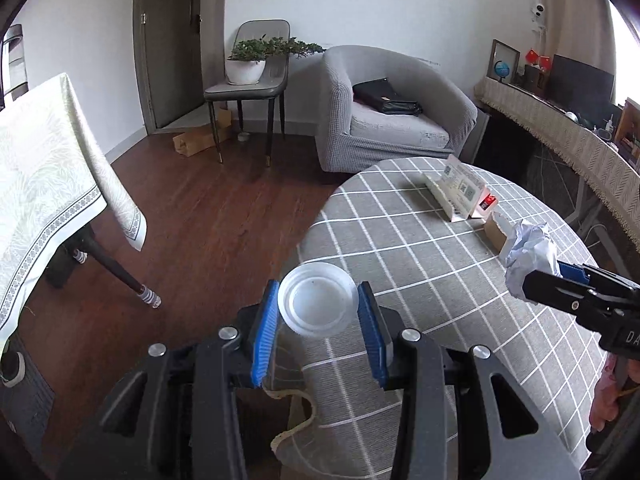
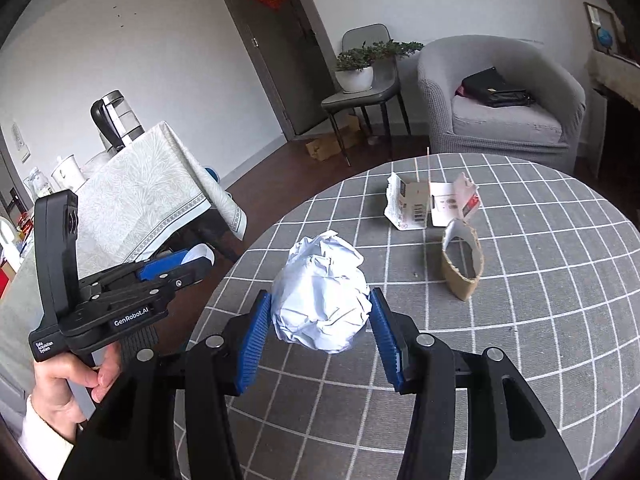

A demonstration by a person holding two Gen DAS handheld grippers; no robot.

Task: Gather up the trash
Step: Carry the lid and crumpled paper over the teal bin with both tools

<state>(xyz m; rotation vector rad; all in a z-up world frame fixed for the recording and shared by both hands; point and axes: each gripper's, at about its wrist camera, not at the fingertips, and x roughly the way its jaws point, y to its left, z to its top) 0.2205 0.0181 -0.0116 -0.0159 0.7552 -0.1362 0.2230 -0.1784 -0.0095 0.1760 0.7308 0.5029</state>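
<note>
Our left tongs [image 1: 318, 310] pinch a clear plastic cup [image 1: 316, 304]. Our right tongs [image 2: 320, 324] pinch a crumpled paper ball [image 2: 320, 296]. Torn cartons [image 2: 430, 204] lie beyond on the surface [image 2: 540, 280].

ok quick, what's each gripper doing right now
Left gripper: closed on a clear plastic cup.
Right gripper: closed on a crumpled paper ball.

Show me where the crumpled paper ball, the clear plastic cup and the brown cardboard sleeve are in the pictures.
crumpled paper ball [image 2: 320, 300]: right wrist view, on the middle of its creased front.
clear plastic cup [image 1: 318, 300]: left wrist view, on the round base facing the camera.
brown cardboard sleeve [image 2: 460, 280]: right wrist view, on its outer brown wall.
</note>
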